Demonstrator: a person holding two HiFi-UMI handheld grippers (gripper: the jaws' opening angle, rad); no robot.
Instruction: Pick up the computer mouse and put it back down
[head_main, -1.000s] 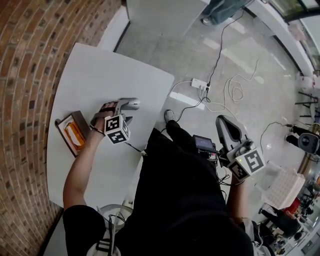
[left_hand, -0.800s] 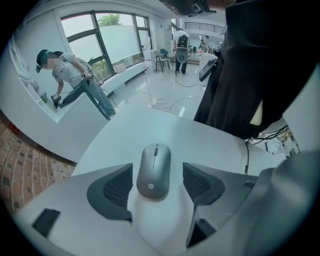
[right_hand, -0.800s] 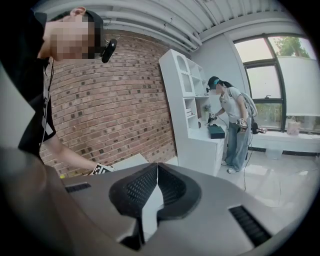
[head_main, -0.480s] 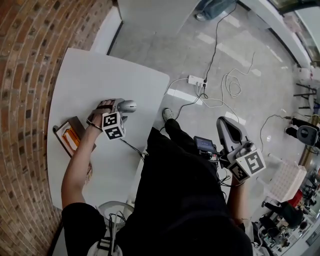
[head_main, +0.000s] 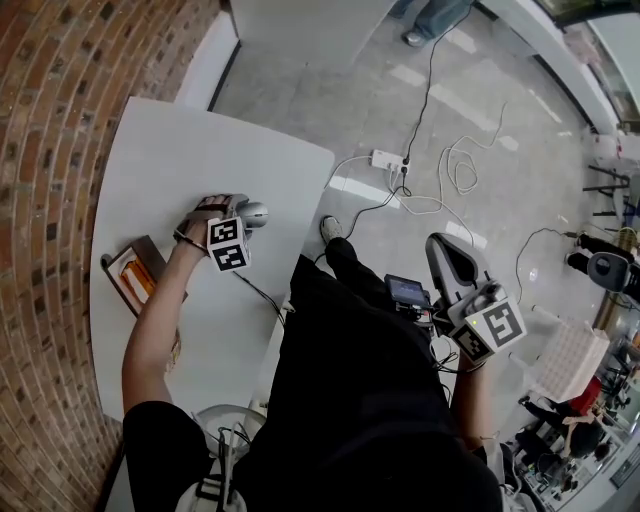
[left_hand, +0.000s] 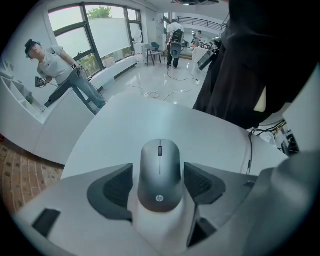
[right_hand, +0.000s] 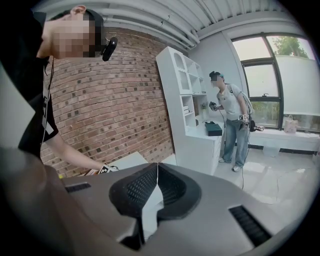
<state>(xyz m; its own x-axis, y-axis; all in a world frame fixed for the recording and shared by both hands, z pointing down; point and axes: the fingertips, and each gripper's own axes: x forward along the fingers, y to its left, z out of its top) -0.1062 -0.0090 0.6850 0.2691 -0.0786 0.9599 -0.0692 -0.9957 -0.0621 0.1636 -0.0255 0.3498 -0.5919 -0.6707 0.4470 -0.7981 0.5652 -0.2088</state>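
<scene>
- The left claw (head_main: 243, 213) points steeply down over the white worktop (head_main: 170, 160), near the worktop's edge on the floor side.
- Its jaws have just been opening and now stand wide apart, gripping nothing.
- The grey computer mouse (left_hand: 159, 175) lies flat on the worktop between those jaws. In the left gripper view a thin gap shows between each dark ribbed pad (left_hand: 116, 187) and the mouse's sides, so the pads do not press on it.
- The mouse's scroll wheel points away from the claw, toward the far side of the worktop.
- The left claw's marker cube (head_main: 228, 244) sits just behind the mouse in the head view.
- The right claw (right_hand: 157, 169) is held out over the floor – well apart from the worktop. Its jaws are closed, tip against tip, with nothing between them.
- A brown holder with an orange item (head_main: 135, 277) lies on the worktop near the brick wall (head_main: 45, 150), apart from the mouse.
- On the tiled floor a white power strip (head_main: 386, 160) lies with cables trailing from it.
</scene>
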